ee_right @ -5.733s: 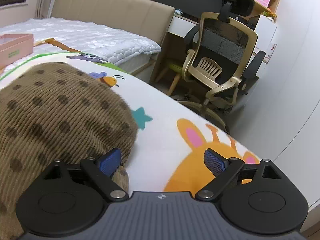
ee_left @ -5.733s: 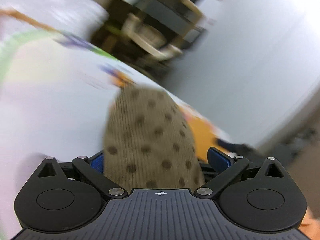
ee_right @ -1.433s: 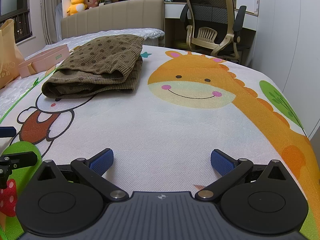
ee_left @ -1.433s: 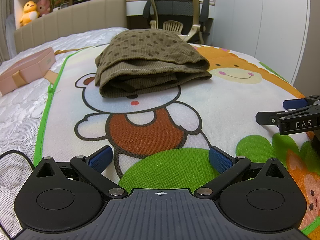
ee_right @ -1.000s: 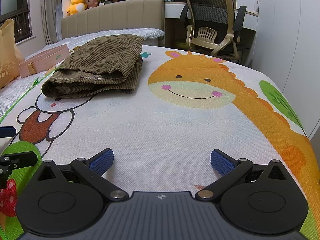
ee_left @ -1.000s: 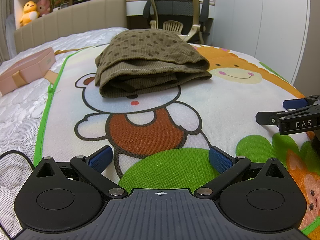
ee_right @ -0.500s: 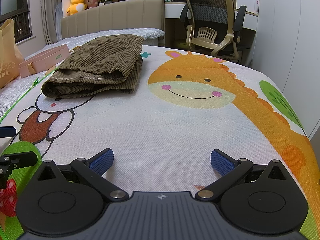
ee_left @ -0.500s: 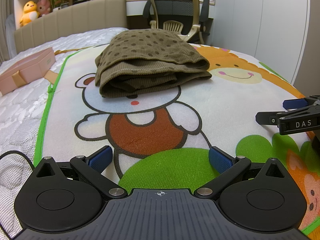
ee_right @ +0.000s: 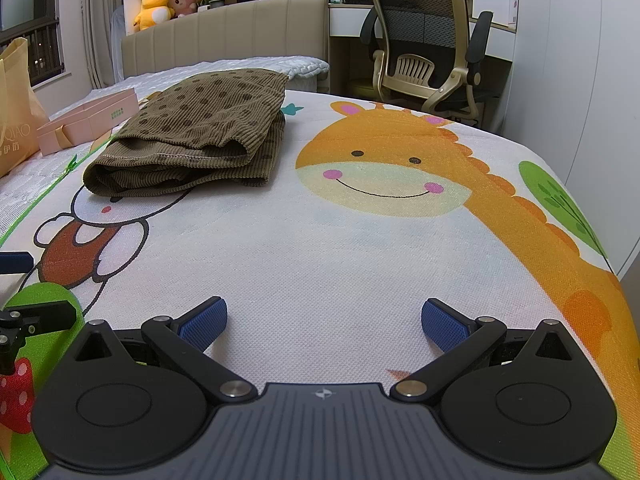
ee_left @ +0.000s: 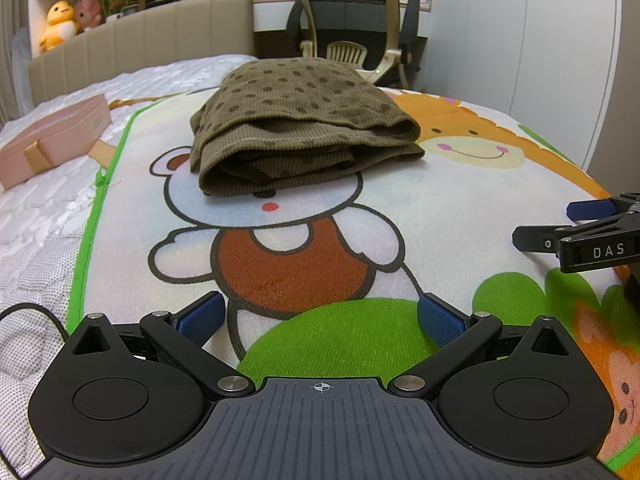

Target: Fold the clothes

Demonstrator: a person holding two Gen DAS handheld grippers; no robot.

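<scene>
A brown dotted corduroy garment [ee_left: 296, 120] lies folded in a thick stack on the cartoon play mat [ee_left: 400, 216], far ahead of both grippers. My left gripper [ee_left: 320, 316] rests low over the mat's near part, open, with nothing between its blue pads. In the right wrist view the same garment [ee_right: 200, 136] sits at the upper left, and my right gripper [ee_right: 324, 322] is open over bare mat [ee_right: 320, 248] below the giraffe print. The right gripper's fingers [ee_left: 576, 236] show at the right edge of the left wrist view.
A pink gift box [ee_left: 52, 136] lies on the white mattress [ee_left: 36, 220] left of the mat. A paper bag [ee_right: 16, 112] stands at far left. An office chair [ee_right: 428, 56] and desk stand beyond the bed; a headboard [ee_left: 140, 48] with plush toys is behind.
Over the last 1.4 s nothing has moved. 5.7 s ago both grippers were close at the garment, the cloth between the left fingers; now both are drawn back and open.
</scene>
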